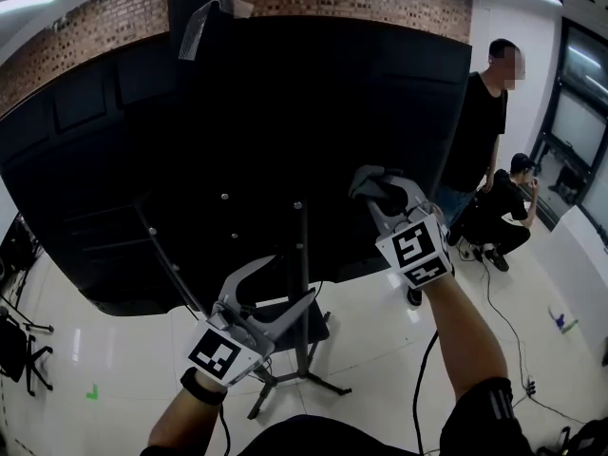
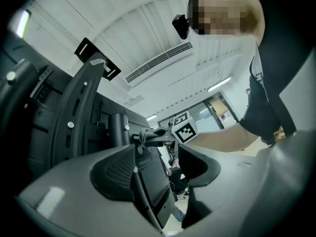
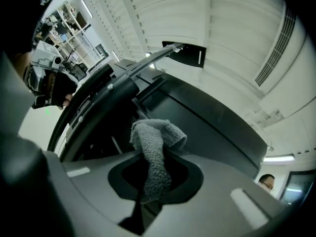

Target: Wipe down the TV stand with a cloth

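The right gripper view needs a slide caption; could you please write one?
Right gripper, jaws shut on a grey cloth, held before the black TV stand.

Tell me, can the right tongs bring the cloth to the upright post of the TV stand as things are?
Probably yes. The right tongs, shut on the grey cloth, are beside the upright post, with only open space between them.

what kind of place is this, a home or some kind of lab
Probably a lab or office workspace, not a home: a big screen on a floor stand, a glossy white floor, glass partitions and a long ceiling air vent.
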Tool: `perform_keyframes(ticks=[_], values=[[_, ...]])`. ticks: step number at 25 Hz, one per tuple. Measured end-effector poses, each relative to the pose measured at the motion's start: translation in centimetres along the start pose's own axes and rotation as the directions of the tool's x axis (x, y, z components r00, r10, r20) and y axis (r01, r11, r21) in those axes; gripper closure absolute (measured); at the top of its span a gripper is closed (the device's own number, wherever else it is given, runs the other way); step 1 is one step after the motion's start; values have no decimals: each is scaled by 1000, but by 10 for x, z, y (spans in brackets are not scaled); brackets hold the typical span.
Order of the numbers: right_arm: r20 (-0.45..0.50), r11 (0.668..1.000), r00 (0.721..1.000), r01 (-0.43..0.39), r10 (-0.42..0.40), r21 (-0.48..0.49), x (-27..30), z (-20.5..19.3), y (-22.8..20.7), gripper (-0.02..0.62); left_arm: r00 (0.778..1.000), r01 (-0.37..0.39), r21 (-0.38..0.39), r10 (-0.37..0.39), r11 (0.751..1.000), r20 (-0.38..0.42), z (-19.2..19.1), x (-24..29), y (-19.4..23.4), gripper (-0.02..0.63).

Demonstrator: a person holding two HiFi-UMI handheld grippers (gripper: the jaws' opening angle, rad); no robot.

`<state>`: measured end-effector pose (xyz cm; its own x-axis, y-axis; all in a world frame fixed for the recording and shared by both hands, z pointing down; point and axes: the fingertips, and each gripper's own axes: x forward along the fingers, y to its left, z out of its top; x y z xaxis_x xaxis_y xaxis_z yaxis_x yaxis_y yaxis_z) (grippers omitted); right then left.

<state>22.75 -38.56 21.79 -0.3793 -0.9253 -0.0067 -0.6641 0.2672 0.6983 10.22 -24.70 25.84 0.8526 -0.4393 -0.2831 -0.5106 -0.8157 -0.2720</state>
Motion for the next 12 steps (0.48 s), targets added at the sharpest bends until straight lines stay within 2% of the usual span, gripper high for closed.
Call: perform_keyframes(ticks=[7, 9, 12], values=[[-43, 995, 997, 71, -68, 66, -13, -24, -32, 558, 1000, 14, 1, -14, 1000, -5, -4, 13, -6, 318], [-3, 996, 998, 56, -56, 70, -17, -14, -24, 558, 1000, 9, -2, -9, 1000, -3, -4, 13, -6, 318], [82, 999, 996, -20, 16, 43, -16, 10, 9, 558, 1000, -2, -7, 2, 1000, -3, -5, 11, -5, 318]])
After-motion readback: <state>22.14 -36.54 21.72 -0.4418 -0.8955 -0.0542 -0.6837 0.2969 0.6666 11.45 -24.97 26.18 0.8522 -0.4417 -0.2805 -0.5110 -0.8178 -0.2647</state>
